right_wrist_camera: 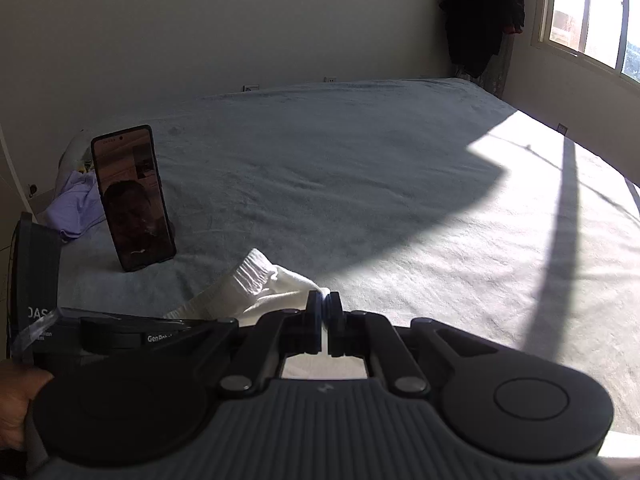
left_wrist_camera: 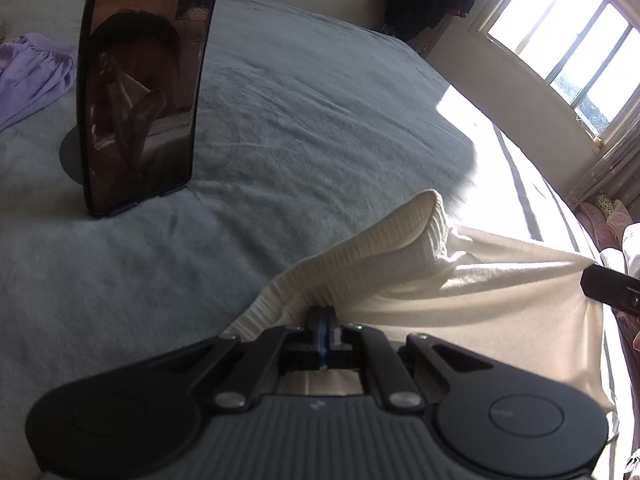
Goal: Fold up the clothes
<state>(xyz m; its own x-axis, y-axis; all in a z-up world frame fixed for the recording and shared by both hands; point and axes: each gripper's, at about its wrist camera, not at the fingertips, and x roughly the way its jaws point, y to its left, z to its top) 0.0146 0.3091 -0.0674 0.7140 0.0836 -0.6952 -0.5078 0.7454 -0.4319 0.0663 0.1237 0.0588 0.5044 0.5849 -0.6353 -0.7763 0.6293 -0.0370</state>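
Cream ribbed knit garment (left_wrist_camera: 400,256) hangs stretched above the grey-blue bedspread (left_wrist_camera: 300,100), pinched at its edge by both closed tools: left gripper (left_wrist_camera: 325,322) and right gripper (right_wrist_camera: 324,312). Nearby an upright black phone (right_wrist_camera: 132,200) stands beside crumpled lilac cloth (right_wrist_camera: 76,208).

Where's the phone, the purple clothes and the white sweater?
phone (right_wrist_camera: 134,200), right wrist view, middle of its screen
purple clothes (left_wrist_camera: 32,76), left wrist view, crumpled folds
white sweater (left_wrist_camera: 400,232), left wrist view, ribbed band

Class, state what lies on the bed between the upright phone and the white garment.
Only bare grey bedcover separates the phone from the white garment, clearest in the right wrist view.
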